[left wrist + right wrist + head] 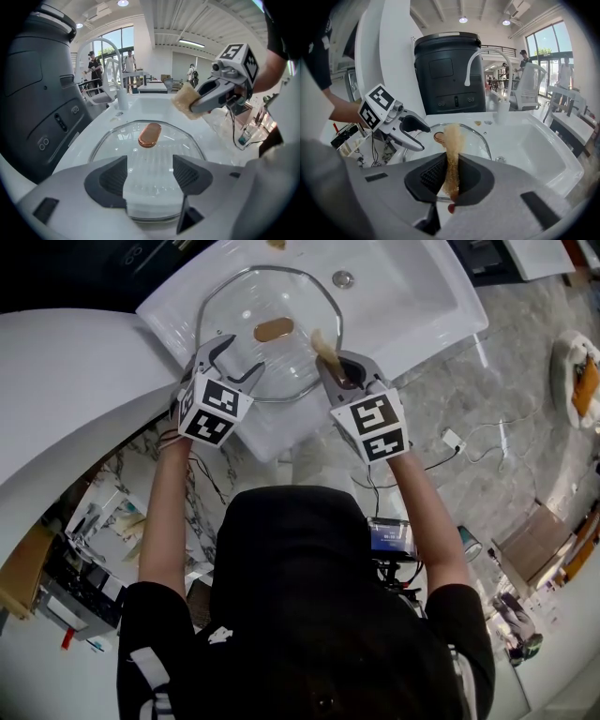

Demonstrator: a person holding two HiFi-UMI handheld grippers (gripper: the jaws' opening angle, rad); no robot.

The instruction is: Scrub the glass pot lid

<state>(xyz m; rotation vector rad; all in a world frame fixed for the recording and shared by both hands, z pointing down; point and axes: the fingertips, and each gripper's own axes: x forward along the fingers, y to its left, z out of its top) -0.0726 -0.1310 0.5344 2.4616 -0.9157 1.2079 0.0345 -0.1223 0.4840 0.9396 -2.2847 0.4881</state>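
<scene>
Two hand-held grippers work over the white sink [412, 306], both angled down toward it. The glass pot lid [281, 367] lies in the basin with its copper-coloured handle [274, 330] facing up.

Left hand-held gripper [150, 176]: jaws spread wide, nothing clamped. The lid's near rim runs between and below the pads, with no pad pressing on it. This is probably a set-up to pin the rim so the lid does not skate on the slick basin.

Right hand-held gripper [451, 176]: jaws closed on a thin tan sponge [452, 140], pinched at its lower end so most of it sticks out past the tips. That leaves a free length to wipe with. The sponge hangs over the lid's right edge, and contact with the glass cannot be confirmed.

Surroundings: the drain [343, 279] sits beyond the lid, the curved faucet [487, 51] stands at the far rim, and a big dark bin [447, 70] is behind it. Cables [469, 442] trail on the marble floor to the right. People stand far off by the windows.

Obstacles: the raised handle in the lid's middle interrupts a straight stroke. The left jaws take up the near rim, so the two tools are close together there
</scene>
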